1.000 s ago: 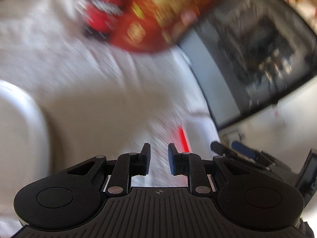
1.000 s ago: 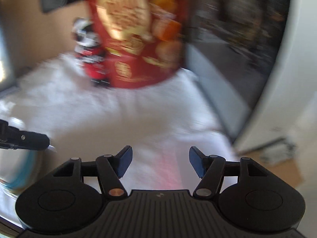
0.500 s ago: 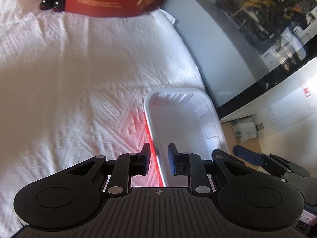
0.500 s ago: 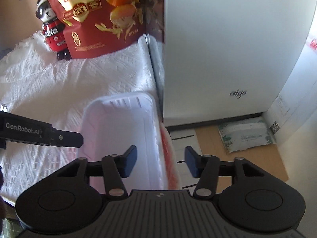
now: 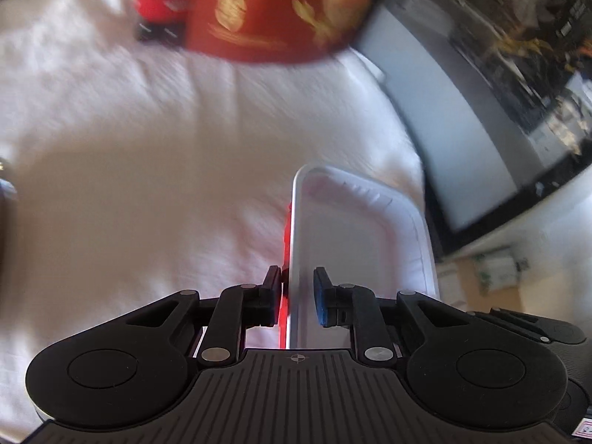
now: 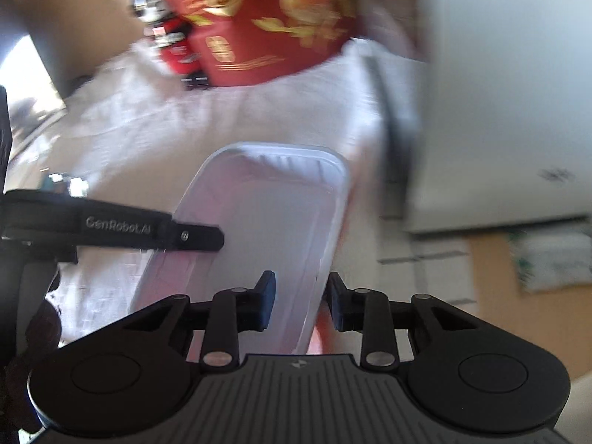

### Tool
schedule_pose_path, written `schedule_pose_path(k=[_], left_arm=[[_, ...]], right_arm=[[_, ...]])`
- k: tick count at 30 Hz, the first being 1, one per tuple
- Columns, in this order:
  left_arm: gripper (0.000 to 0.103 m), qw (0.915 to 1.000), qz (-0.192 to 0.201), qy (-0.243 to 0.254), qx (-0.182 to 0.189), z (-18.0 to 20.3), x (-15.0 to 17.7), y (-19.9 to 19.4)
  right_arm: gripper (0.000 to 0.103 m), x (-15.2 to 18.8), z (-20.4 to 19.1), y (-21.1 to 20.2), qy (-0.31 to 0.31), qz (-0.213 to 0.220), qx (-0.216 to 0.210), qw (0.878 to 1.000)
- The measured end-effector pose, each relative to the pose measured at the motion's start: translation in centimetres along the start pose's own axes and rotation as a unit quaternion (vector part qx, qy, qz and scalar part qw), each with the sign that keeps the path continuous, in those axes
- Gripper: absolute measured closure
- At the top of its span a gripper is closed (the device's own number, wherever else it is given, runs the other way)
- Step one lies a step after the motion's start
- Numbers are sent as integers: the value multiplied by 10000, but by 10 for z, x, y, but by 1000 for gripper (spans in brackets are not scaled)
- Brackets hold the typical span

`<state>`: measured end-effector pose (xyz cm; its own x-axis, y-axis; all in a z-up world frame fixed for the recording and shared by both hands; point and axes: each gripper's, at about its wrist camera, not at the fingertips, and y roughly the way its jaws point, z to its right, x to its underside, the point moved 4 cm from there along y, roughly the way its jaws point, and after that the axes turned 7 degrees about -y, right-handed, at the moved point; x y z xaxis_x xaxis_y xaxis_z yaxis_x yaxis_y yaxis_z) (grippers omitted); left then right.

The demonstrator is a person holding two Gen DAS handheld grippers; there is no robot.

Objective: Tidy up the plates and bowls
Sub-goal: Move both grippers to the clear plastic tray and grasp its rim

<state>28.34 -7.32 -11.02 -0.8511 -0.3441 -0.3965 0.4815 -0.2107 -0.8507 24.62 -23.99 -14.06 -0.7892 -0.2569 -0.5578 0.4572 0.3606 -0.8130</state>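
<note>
A white rectangular plastic tray with a red underside (image 5: 362,244) is lifted and tilted above the white cloth. My left gripper (image 5: 298,301) straddles its left rim, jaws close around the rim. My right gripper (image 6: 299,301) straddles the tray's right rim (image 6: 333,229), jaws close around it. The left gripper's finger (image 6: 185,236) shows at the tray's left side in the right wrist view. Both views are motion-blurred.
A red snack bag (image 5: 281,11) and a red and black toy figure (image 5: 159,3) stand at the back of the white textured cloth (image 5: 148,148). A white appliance (image 6: 499,92) stands right of the tray, with a dark glossy panel (image 5: 499,74).
The tray came into view and both grippers closed in on its opposite rims. The right gripper narrowed. The tray now tilts and sits higher; the views swing and blur.
</note>
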Motion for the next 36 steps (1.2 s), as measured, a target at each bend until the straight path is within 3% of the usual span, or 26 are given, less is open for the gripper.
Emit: schedule_pose_path(k=[9, 13, 20, 26, 31, 36], left_arm=[[83, 9965, 65, -536, -637, -89, -14, -24], [83, 9951, -271, -842, -449, -116, -10, -11], [83, 9961, -536, -703, -66, -109, -2, -13], [83, 9989, -182, -430, 108, -94, -17, -46], [83, 9989, -37, -399, -257, -104, -27, -52], [83, 9957, -644, -402, -529, -109, -11, -10]], right_arm=[[72, -30, -85, 37, -475, -246, -836, 9951], [72, -32, -106, 52, -672, -396, -944, 9925], [72, -32, -98, 58, -473, -508, -629, 9956], [71, -37, -99, 20, -443, -79, -424, 9981], [70, -46, -112, 18, -336, 148, -618, 9974], [70, -26, -108, 57, -5, -254, -880, 9958]])
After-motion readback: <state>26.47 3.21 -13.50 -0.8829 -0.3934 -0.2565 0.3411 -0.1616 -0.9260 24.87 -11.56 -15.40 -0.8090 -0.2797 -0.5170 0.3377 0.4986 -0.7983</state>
